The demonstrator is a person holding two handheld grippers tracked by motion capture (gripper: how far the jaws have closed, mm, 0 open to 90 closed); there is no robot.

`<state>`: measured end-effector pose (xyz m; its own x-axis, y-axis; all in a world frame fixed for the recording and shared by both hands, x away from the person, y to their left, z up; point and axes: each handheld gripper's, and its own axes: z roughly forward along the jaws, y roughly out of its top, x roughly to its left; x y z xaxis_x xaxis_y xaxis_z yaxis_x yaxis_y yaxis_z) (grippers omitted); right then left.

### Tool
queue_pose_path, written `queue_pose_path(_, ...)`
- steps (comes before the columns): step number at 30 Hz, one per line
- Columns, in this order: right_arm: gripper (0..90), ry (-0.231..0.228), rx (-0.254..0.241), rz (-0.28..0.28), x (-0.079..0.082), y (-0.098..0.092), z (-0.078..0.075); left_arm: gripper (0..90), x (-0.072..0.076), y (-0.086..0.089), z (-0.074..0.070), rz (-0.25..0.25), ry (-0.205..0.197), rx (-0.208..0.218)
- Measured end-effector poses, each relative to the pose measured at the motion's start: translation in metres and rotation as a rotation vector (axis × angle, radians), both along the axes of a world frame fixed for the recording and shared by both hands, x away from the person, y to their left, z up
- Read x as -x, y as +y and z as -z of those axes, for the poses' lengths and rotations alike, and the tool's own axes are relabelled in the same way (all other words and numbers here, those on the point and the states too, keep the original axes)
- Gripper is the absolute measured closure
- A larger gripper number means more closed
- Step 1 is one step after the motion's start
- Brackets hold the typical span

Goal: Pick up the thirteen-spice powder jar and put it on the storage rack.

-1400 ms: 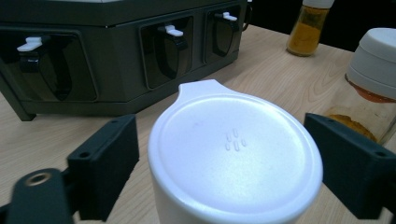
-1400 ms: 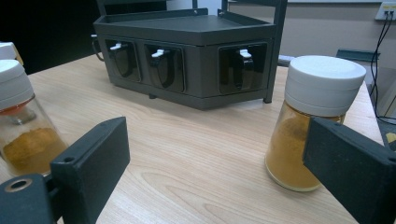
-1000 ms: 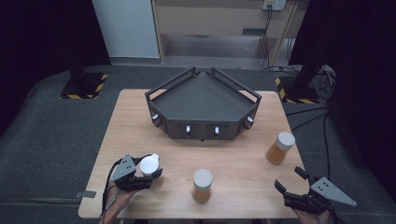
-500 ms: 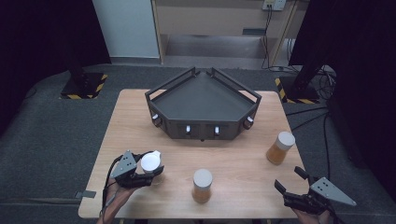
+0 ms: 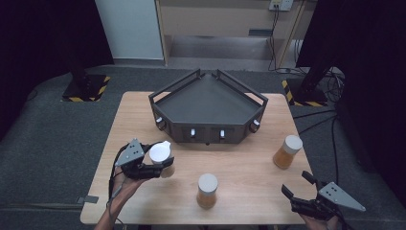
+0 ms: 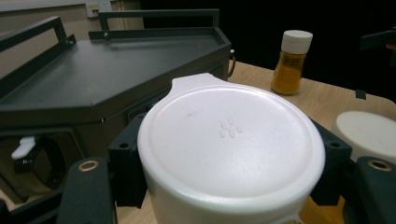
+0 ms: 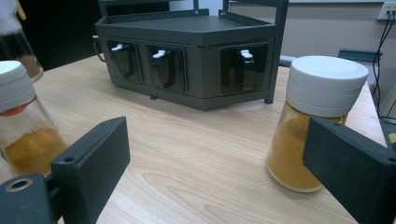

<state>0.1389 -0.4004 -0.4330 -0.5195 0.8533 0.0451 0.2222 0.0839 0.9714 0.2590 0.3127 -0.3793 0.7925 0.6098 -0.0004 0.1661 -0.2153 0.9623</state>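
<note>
My left gripper [image 5: 160,167] is shut on a white-capped spice jar [image 5: 161,154], held a little above the table at its left front; in the left gripper view the jar's white cap [image 6: 231,140] sits between the black jaws. A second jar [image 5: 207,190] with orange powder stands at the table's front middle, and a third jar [image 5: 287,151] stands at the right. My right gripper [image 5: 294,190] hangs open at the front right corner, its jaws apart with nothing between them. In the right gripper view the third jar [image 7: 313,121] stands just ahead of the right jaw.
A dark grey corner rack [image 5: 208,101] with a flat top, rails and hooks on its front faces stands at the back middle of the wooden table [image 5: 249,167]. Grey floor surrounds the table.
My left gripper has lifted the jar off the table and carried it slightly toward the rack. The right gripper has kept still.
</note>
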Motion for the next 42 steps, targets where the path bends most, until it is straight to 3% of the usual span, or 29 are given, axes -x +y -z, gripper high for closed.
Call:
queue_pose_path(10, 7.5, 0.0, 0.0, -0.004, 0.0, 0.0, 0.0, 29.6, -0.027, -0.016, -0.034, -0.004, -0.006, 0.013)
queue_pose_path(17, 7.6, 0.001, -0.005, -0.007, 0.0, -0.001, 0.0, 29.6, -0.05, -0.026, -0.058, -0.044, 0.005, 0.033)
queue_pose_path(22, 7.6, 0.005, -0.012, -0.006, -0.001, -0.002, 0.001, 29.6, -0.064, -0.036, -0.074, -0.073, -0.002, 0.013)
queue_pose_path(31, 7.5, 0.005, -0.019, -0.005, -0.001, -0.003, 0.001, 29.6, -0.098, -0.043, -0.091, -0.118, -0.006, 0.034)
queue_pose_path(36, 7.5, 0.006, -0.02, -0.007, -0.001, -0.003, 0.002, 29.6, -0.113, -0.049, -0.098, -0.147, -0.012, 0.013)
queue_pose_path(42, 7.5, 0.005, -0.024, -0.006, -0.001, -0.004, 0.002, 29.6, -0.135, -0.053, -0.098, -0.18, 0.005, 0.018)
